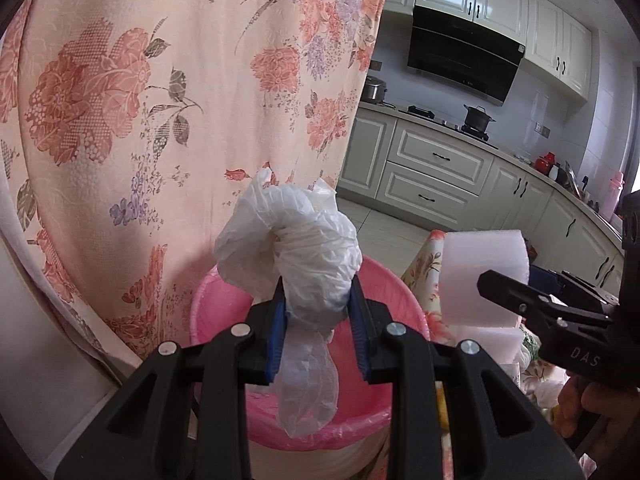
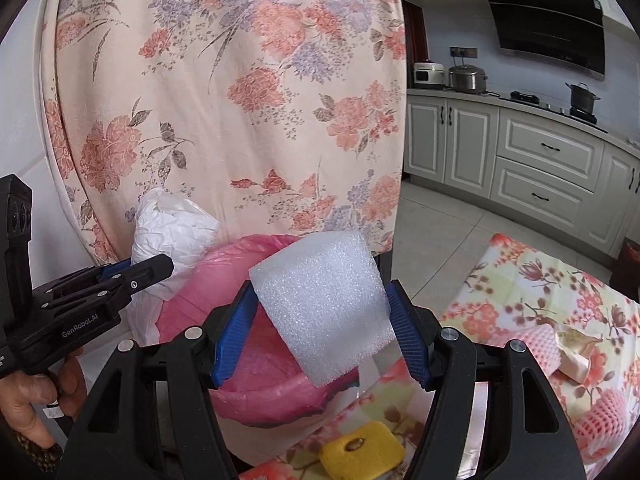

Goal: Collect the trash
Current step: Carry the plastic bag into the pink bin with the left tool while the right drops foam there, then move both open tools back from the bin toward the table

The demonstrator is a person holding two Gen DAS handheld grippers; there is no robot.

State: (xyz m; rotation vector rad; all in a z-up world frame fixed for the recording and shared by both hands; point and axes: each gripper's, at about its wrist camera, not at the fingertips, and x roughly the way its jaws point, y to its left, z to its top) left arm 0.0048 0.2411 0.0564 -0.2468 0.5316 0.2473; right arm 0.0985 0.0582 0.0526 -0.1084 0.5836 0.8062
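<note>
Both pieces of trash are gripped and carried to the bin, so the step in hand is the drop. In the left wrist view the left gripper has its blue-padded jaws drawn in tight on a crumpled white plastic bag, which bulges above the jaws at frame centre and hangs below them over the round bin lined with a pink plastic bag. In the right wrist view the right gripper holds its jaws about half open, clamped on the sides of a white foam packing block, at frame centre with the pink liner behind and below it. A floral curtain fills the upper left of both frames. Lower right, pink foam netting and a yellow sponge piece lie on the flowered tablecloth. Next, each piece seemingly needs centring over the bin mouth, then release; the block looks nearer the rim, so it may want carrying further in.
</note>
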